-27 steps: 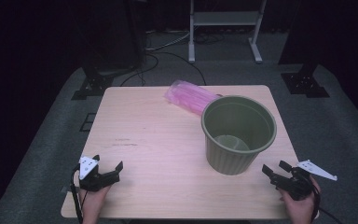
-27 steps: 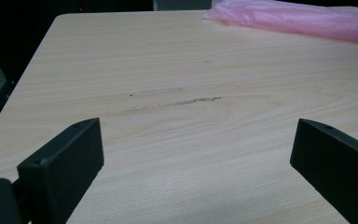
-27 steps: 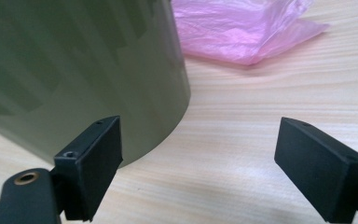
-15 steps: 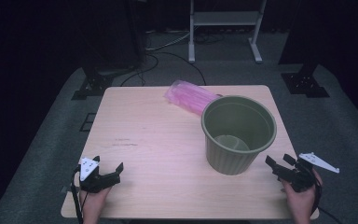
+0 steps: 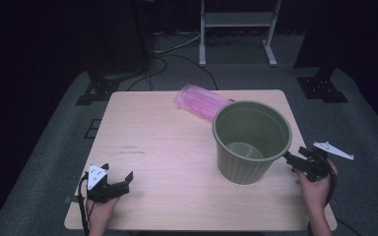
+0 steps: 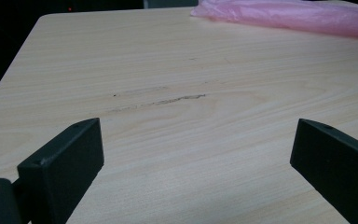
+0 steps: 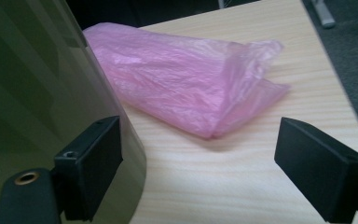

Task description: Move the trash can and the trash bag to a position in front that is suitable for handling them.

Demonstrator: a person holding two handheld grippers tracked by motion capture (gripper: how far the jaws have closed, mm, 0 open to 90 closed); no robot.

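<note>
A: Looking along the right tool (image 5: 291,161), what sits closest?

B: The green pot (image 5: 252,141). Its wall rises right against the tool's left-hand jaw in the right gripper view, touching or just shy of it; I cannot tell which. Both jaws stand wide apart with nothing between them but bare wood.

A: And past the jaws?

B: A pink plastic bag (image 7: 186,79) lies crumpled ahead of the tool, beyond the pot, its folded end pointing toward the tool's right. Between that end and the right-hand jaw there is open worktop (image 5: 167,162), then the worktop's side edge just outside that jaw, with grey floor (image 7: 349,60) beyond it.

A: So the room on that side is narrow?

B: Yes, the tool sits near the edge, with the pot on its other side. The clear lane runs straight ahead between the jaws.

A: What about the left tool (image 5: 120,181)?

B: Its jaws are spread wide too, holding nothing. Ahead of it lies a broad stretch of bare wood with a faint dark scuff (image 6: 158,100). The bag shows far ahead, toward the tool's right, at the far rim. The worktop's corner and side edge fall away to the tool's left.

A: Where does that tool rest?

B: Near the front edge, well apart from pot and bag.
</note>
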